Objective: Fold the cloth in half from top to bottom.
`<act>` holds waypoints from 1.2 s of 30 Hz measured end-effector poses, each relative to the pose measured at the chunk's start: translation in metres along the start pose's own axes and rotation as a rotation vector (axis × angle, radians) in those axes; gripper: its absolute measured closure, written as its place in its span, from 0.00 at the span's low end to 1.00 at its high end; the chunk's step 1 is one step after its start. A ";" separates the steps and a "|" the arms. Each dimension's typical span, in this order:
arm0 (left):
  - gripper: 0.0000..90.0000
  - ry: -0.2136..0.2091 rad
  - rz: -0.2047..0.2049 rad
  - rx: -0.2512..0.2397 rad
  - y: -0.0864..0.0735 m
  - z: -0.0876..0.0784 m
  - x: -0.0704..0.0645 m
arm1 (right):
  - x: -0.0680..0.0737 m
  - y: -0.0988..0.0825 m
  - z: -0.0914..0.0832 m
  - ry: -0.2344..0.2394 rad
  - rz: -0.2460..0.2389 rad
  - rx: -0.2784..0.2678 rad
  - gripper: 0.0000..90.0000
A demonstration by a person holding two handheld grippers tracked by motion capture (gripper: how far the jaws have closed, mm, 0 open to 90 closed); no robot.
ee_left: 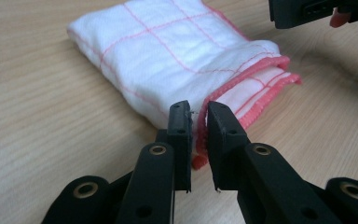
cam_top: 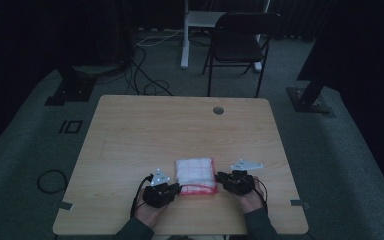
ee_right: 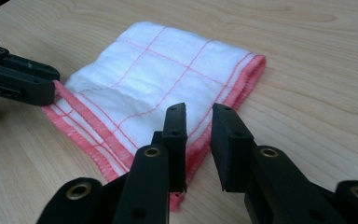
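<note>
A folded white cloth (cam_top: 195, 172) with a pink grid and pink hem lies near the table's front edge. My left gripper (cam_top: 178, 189) sits at the cloth's near left corner. In the left gripper view its jaws (ee_left: 198, 111) stand narrow, and the pink hem of the cloth (ee_left: 168, 51) runs up between them, pinched. My right gripper (cam_top: 220, 178) is at the cloth's right side. In the right gripper view its jaws (ee_right: 199, 113) stand apart over the hem of the cloth (ee_right: 168, 79) without pressing it. The left gripper (ee_right: 51, 93) holds the far corner there.
The wooden table (cam_top: 180, 125) has a round cable hole (cam_top: 218, 110) near its far edge. Beyond the table a black chair (cam_top: 240, 42) and a white desk leg (cam_top: 185, 40) stand on grey carpet. Cables (cam_top: 145, 75) trail on the floor.
</note>
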State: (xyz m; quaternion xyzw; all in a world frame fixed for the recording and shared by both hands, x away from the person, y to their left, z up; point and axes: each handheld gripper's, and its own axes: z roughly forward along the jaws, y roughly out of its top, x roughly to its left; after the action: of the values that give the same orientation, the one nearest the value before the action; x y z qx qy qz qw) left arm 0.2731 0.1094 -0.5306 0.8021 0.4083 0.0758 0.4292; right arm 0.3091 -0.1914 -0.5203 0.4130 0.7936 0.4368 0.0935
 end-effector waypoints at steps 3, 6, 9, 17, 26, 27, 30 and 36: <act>0.89 0.003 0.002 0.009 -0.004 0.000 0.000 | 0.003 -0.001 0.004 0.004 -0.006 0.009 0.83; 0.89 0.003 0.002 0.012 -0.008 -0.001 0.001 | 0.003 -0.002 0.006 0.008 -0.007 0.018 0.83; 0.87 0.005 0.003 0.011 -0.010 -0.003 0.001 | 0.003 -0.005 0.007 0.008 -0.001 0.022 0.82; 0.83 0.045 -0.011 -0.019 -0.016 -0.018 0.008 | 0.000 -0.008 0.004 0.002 0.009 0.016 0.80; 0.80 0.115 -0.014 -0.048 -0.016 -0.029 0.024 | -0.010 -0.014 -0.001 -0.032 0.052 -0.026 0.80; 0.80 0.124 -0.014 -0.053 -0.015 -0.031 0.027 | -0.011 -0.014 -0.001 -0.041 0.048 -0.026 0.80; 0.79 0.150 -0.013 -0.059 -0.016 -0.033 0.031 | -0.014 -0.015 0.001 -0.057 0.038 -0.022 0.80; 0.77 0.222 -0.017 -0.061 -0.018 -0.038 0.044 | -0.021 -0.018 -0.001 -0.077 0.049 -0.029 0.79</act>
State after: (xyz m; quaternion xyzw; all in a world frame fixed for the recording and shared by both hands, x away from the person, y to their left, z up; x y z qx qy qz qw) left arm 0.2731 0.1702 -0.5307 0.7719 0.4578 0.1728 0.4059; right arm 0.3116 -0.2128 -0.5380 0.4475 0.7726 0.4343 0.1195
